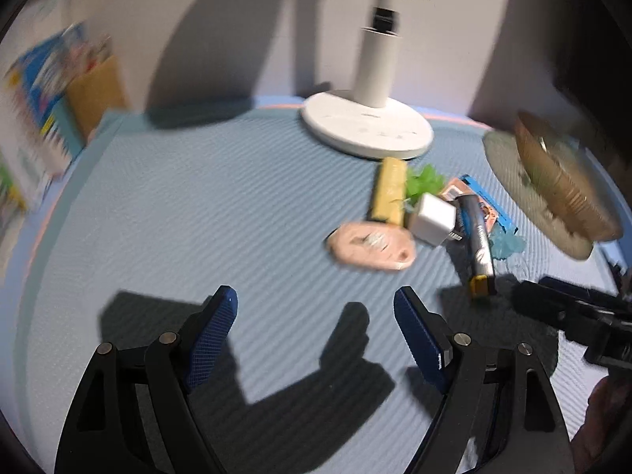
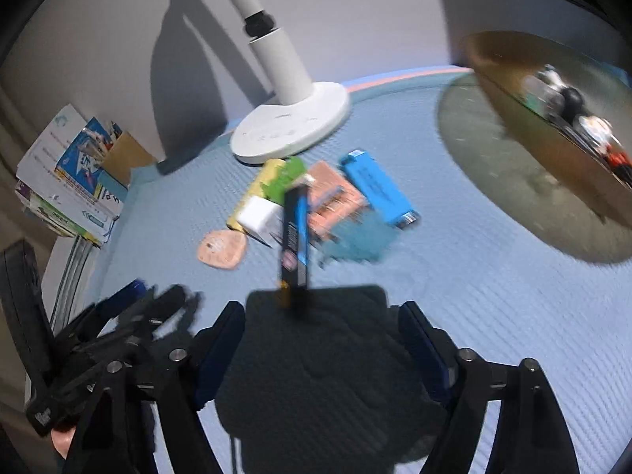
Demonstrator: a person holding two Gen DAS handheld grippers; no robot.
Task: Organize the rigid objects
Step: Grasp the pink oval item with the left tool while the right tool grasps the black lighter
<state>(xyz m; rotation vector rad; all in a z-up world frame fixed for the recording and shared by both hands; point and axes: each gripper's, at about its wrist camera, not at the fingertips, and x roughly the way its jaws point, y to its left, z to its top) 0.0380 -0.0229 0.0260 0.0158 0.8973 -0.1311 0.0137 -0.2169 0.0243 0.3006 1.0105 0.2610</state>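
Observation:
A heap of small objects lies on the blue mat (image 1: 197, 205) in front of a lamp base. It holds a pink oval piece (image 1: 371, 245) (image 2: 222, 251), a white charger cube (image 1: 434, 217) (image 2: 258, 215), a yellow bar (image 1: 389, 189) (image 2: 260, 181), a dark blue-and-black tube (image 1: 480, 245) (image 2: 295, 237), a blue box (image 2: 375, 187) and an orange packet (image 2: 333, 201). My left gripper (image 1: 316, 304) is open and empty, short of the pink piece. My right gripper (image 2: 322, 316) is open and empty, just short of the tube's near end.
A white lamp base (image 1: 367, 126) (image 2: 290, 126) with its pole stands behind the heap. A wooden bowl (image 1: 561, 181) (image 2: 553, 118) holding items sits on a round mat at the right. Stacked boxes (image 2: 67, 181) stand at the left edge. The right gripper shows at the left wrist view's right edge (image 1: 572, 316).

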